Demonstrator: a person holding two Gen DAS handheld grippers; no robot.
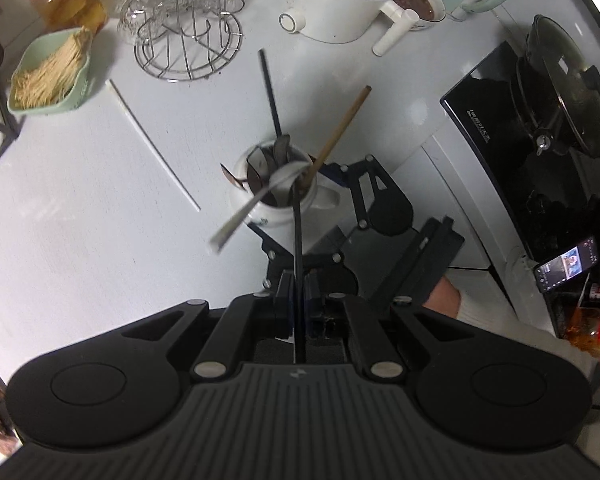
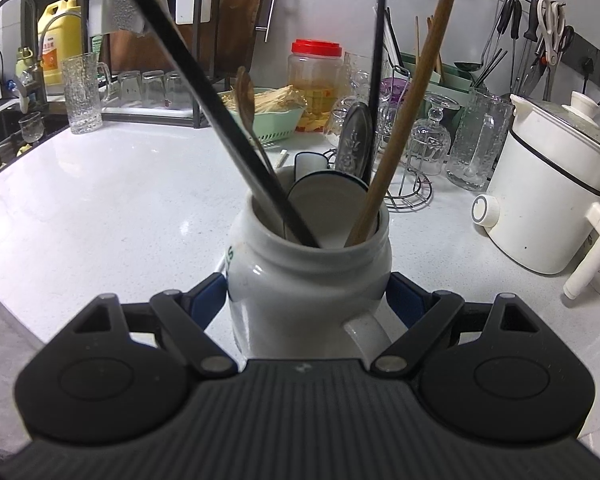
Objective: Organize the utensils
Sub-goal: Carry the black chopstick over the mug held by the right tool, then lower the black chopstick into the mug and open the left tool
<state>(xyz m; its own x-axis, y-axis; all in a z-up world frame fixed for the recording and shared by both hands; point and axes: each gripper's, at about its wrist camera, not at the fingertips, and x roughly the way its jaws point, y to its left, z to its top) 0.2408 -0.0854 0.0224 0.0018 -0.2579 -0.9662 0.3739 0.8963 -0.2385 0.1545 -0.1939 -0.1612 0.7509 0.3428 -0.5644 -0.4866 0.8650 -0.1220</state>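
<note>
Counter (image 2: 100, 208): white, speckled, crowded along the back edge.
Electric pot (image 2: 548, 208): white, with a dial and a side handle, stood to the right of the jar.
Induction hob (image 1: 512, 152): black, at the counter's right end, carrying a lidded dark pan.
Right gripper (image 2: 306, 300): jaws partway open and clamped around the white jar's lower body, blue pads pressing both sides.
Left gripper (image 1: 299, 300): above the jar and pointing steeply down, jaws closed almost fully on the upper end of a black chopstick.
White jar (image 2: 308, 276): upright on the counter, handle toward the right wrist camera, green lettering partly visible on one side.
Glass rack (image 1: 188, 40): wire stand holding upturned glasses, behind the jar.
Green basket (image 1: 48, 76): full of pale thin sticks, at back left.
Wooden utensil (image 2: 404, 120): leaned in the jar.
Black chopstick (image 1: 298, 236): lower end inside the jar mouth.
White chopstick (image 1: 152, 144): lay flat on the counter, left of the jar.
</note>
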